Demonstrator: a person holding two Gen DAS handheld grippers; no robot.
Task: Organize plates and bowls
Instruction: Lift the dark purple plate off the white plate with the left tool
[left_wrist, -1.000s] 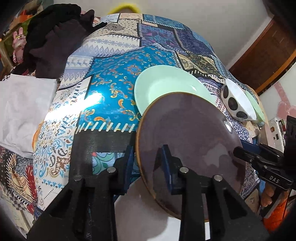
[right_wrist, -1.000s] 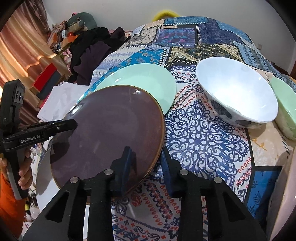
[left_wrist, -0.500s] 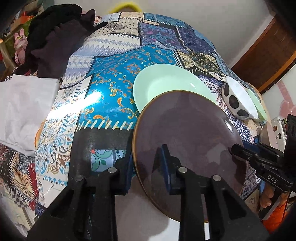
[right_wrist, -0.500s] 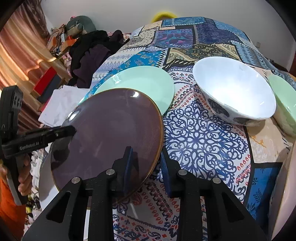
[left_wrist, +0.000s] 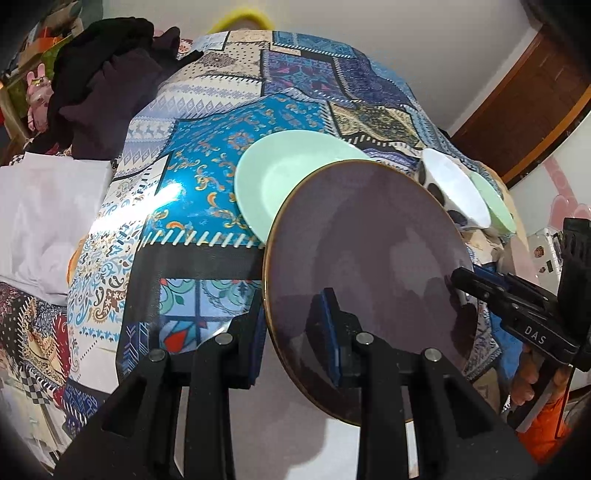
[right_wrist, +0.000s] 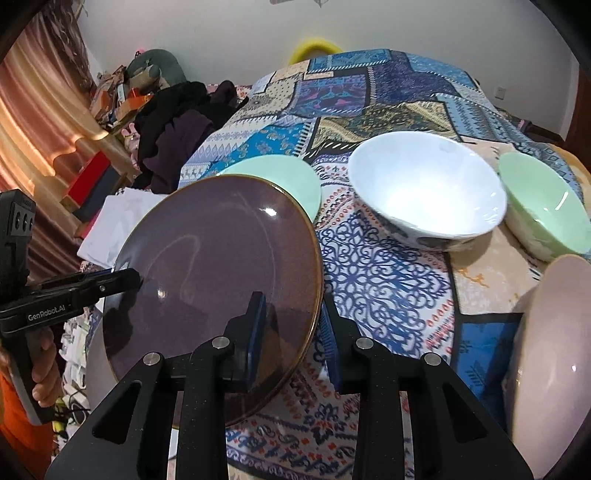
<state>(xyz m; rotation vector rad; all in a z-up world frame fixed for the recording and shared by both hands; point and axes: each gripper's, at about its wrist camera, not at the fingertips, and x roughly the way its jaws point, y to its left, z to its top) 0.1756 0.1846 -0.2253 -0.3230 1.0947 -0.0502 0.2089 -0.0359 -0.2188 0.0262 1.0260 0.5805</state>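
A dark purple plate (left_wrist: 369, 266) with a gold rim is held in the air, tilted, above the patterned tablecloth. My left gripper (left_wrist: 291, 328) is shut on its near left rim. My right gripper (right_wrist: 291, 325) is shut on its right rim (right_wrist: 221, 280); in the left wrist view that gripper (left_wrist: 465, 277) shows at the plate's right edge. A mint green plate (left_wrist: 288, 177) lies on the cloth just beyond and is partly hidden by the purple plate; it also shows in the right wrist view (right_wrist: 280, 177).
A white bowl (right_wrist: 428, 192) with dark spots outside and a mint green bowl (right_wrist: 543, 210) sit on the cloth at right. A pale pink dish (right_wrist: 546, 369) stands at the near right. Dark clothes (left_wrist: 103, 81) and white cloth (left_wrist: 48, 221) lie at left.
The purple plate, held by both grippers, has lifted and tilted up a little and covers more of the mint plate. Both grips are unchanged.
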